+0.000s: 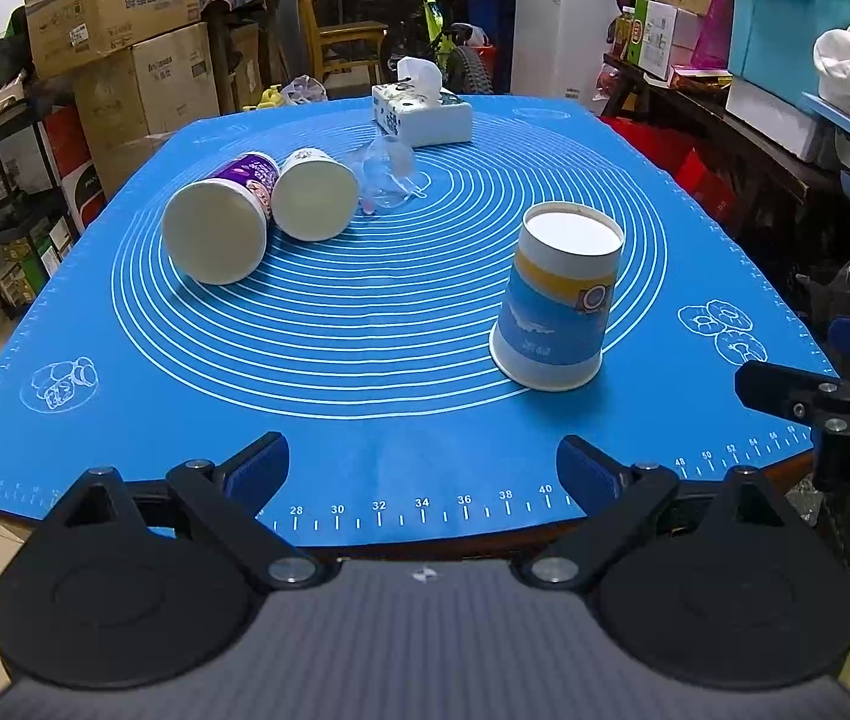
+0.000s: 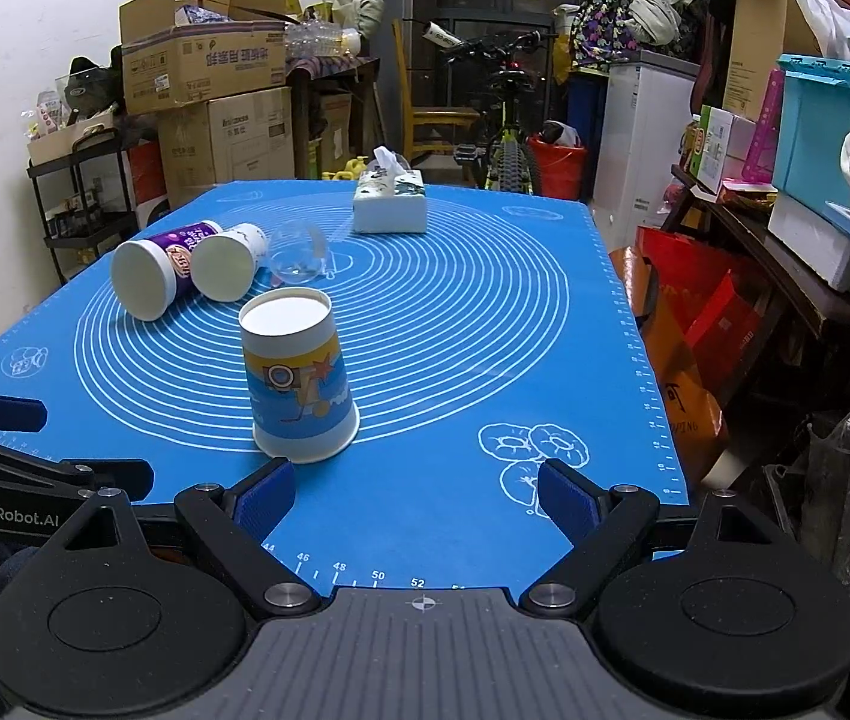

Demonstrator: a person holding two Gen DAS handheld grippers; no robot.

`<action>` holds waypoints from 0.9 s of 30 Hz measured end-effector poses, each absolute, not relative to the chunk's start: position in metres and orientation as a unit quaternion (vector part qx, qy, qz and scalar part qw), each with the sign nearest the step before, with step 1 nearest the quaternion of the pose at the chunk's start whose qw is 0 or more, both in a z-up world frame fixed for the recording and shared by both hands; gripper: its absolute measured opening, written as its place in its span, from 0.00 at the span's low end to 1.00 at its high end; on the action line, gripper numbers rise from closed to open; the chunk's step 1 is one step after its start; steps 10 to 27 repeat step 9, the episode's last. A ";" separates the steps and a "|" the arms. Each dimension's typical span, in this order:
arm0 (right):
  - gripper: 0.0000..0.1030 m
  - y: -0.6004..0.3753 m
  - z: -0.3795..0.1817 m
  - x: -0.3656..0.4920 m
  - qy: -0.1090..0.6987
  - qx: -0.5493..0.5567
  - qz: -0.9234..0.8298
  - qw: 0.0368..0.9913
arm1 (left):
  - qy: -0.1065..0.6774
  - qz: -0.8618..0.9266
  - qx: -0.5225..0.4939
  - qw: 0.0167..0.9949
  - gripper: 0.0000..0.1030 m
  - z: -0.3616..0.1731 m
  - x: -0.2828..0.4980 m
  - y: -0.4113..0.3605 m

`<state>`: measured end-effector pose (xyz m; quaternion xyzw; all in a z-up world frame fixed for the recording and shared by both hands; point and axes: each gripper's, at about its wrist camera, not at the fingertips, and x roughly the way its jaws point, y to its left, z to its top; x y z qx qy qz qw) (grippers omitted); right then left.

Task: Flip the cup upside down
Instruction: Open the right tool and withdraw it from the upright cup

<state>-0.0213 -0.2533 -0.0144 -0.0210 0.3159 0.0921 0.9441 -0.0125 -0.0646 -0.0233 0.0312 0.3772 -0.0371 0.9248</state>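
A blue, yellow and white paper cup [image 1: 556, 300] stands upside down, base up, on the blue mat [image 1: 365, 360]; it also shows in the right wrist view [image 2: 299, 378]. A purple cup [image 1: 221, 222] [image 2: 155, 270], a white cup [image 1: 317, 192] [image 2: 227, 261] and a clear plastic cup [image 1: 389, 171] [image 2: 299, 252] lie on their sides at the left. My left gripper [image 1: 425, 468] is open and empty at the mat's near edge. My right gripper [image 2: 419, 498] is open and empty, just in front of the upside-down cup and to its right.
A tissue box [image 1: 422, 111] [image 2: 390, 201] stands at the mat's far side. The right gripper's body [image 1: 820, 402] shows at the left view's right edge, the left gripper's body [image 2: 17, 480] at the right view's left edge. Boxes, shelves and a bicycle surround the table.
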 end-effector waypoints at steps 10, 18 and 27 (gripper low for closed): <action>0.86 -0.254 -0.014 -0.021 0.316 -0.021 0.092 0.944 | 0.377 -0.037 0.032 0.925 0.93 -0.024 -0.013 -0.065; 0.86 -0.254 -0.014 -0.021 0.316 -0.021 0.092 0.944 | 0.377 -0.037 0.032 0.925 0.93 -0.024 -0.013 -0.065; 0.86 -0.254 -0.014 -0.021 0.316 -0.021 0.092 0.944 | 0.377 -0.037 0.032 0.925 0.93 -0.024 -0.013 -0.065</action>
